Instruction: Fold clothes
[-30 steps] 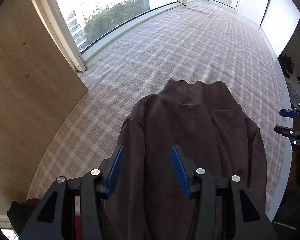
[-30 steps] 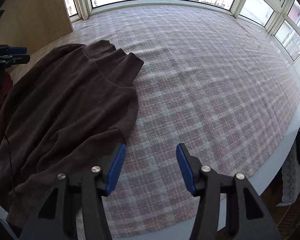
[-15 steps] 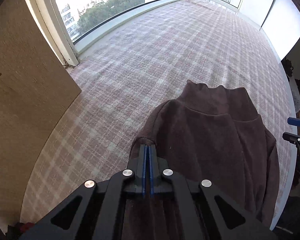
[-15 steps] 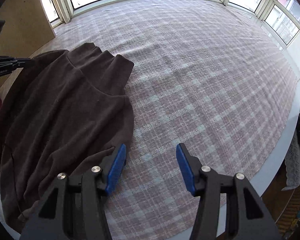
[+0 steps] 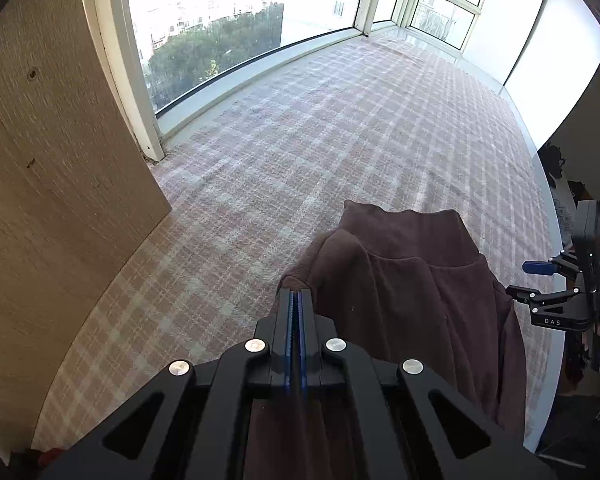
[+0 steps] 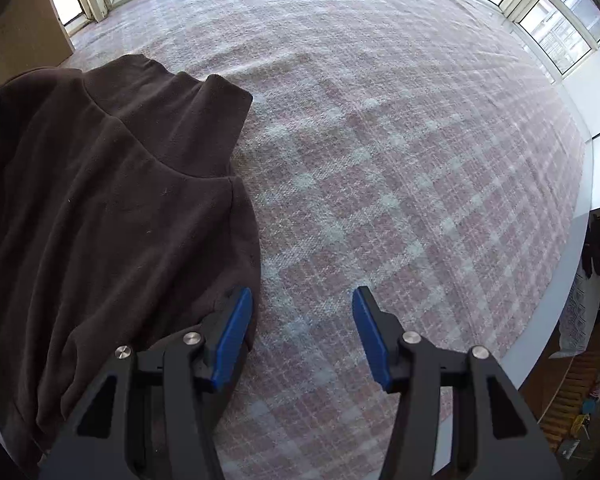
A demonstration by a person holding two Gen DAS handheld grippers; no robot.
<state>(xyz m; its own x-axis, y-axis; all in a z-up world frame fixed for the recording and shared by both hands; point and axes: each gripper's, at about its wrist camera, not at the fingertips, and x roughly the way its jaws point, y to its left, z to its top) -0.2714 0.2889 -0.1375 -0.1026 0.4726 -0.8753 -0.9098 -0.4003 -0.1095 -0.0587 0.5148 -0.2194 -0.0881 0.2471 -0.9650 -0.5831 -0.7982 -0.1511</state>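
Observation:
A dark brown high-collared sweater (image 5: 412, 300) lies flat on a pink-and-white checked cover (image 5: 300, 152), collar away from me. My left gripper (image 5: 296, 294) is shut on the sweater's left shoulder edge, where the fabric bunches up at the fingertips. In the right wrist view the sweater (image 6: 112, 208) fills the left half. My right gripper (image 6: 302, 300) stands open low over the sweater's right edge: its left finger (image 6: 232, 336) is over the fabric, its right one over bare cover. The right gripper (image 5: 526, 280) also shows at the right rim of the left wrist view.
A tan wooden panel (image 5: 52, 200) stands to the left, with windows (image 5: 228, 32) along the back. The cover's white front edge (image 6: 572, 264) curves down the right side, with clutter beyond it (image 6: 580, 400). Something red (image 5: 48, 456) lies at the bottom left.
The left gripper's jaws closed on the sweater's left shoulder edge and drew it rightward, bunching the fabric. The right gripper sank closer to the sweater's right edge, still open.

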